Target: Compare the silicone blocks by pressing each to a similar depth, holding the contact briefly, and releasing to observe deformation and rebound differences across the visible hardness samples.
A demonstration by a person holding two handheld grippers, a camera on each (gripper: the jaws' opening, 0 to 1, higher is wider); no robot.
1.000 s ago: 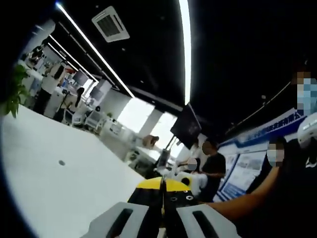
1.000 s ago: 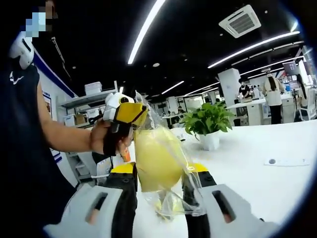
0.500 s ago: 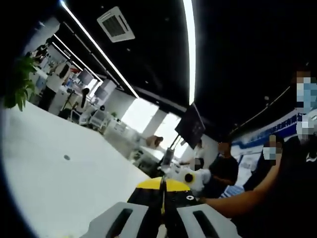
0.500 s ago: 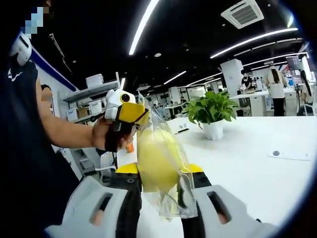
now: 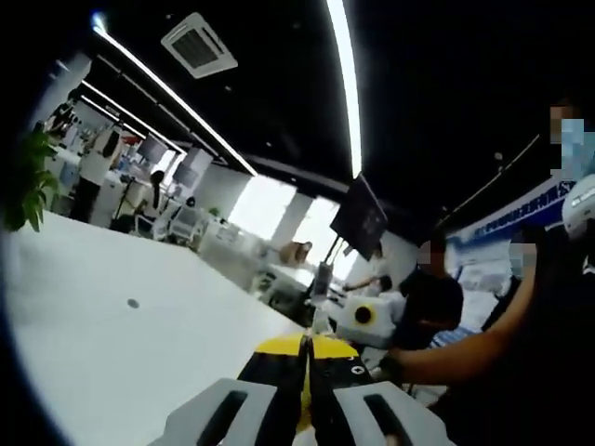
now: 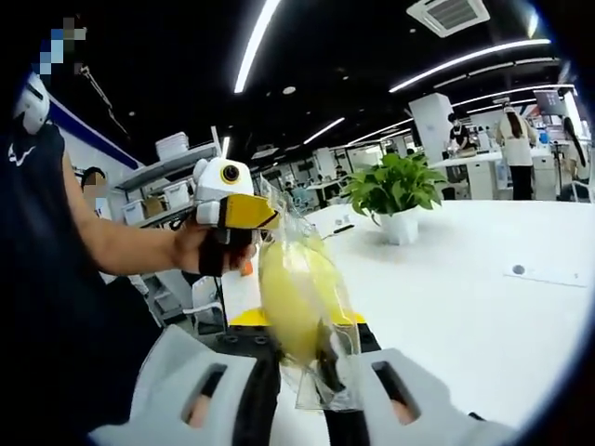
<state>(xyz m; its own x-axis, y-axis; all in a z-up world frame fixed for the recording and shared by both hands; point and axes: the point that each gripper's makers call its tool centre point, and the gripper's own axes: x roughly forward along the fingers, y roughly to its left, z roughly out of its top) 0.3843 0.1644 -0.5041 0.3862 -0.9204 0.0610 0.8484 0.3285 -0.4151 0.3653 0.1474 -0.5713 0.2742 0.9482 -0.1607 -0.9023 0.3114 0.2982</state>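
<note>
In the right gripper view the right gripper (image 6: 302, 348) rises from the bottom edge, its two jaws clamped on a clear bag (image 6: 311, 311) that stands between them; inside the bag sits a yellow block (image 6: 290, 299), its lower part level with the jaw tips and its upper part rising above them; the bag's crumpled lower end hangs down between the jaws. Up and left of the jaws the left gripper (image 6: 265, 215), yellow-tipped with a white housing, pinches the bag's top edge; a hand (image 6: 206, 251) grips its handle, and the forearm runs off to the left toward a dark-clad torso. Beyond the jaws and to their right spreads a white table (image 6: 465, 297); a potted plant (image 6: 395, 190) stands on it well past the jaw tips, and a small round mark lies on the tabletop far right.

In the left gripper view that gripper's own jaws (image 5: 305, 358) stand pressed together with no gap between them, a thin sliver of film just showing at their seam; the bag itself cannot be made out there. Just right of the jaw tips a white device with a yellow ring, likely the right gripper, is held by an arm coming in from the right. Left of the jaws the white table stretches away; green leaves (image 5: 23, 186) show at the far left; ceiling light strips run overhead.
</note>
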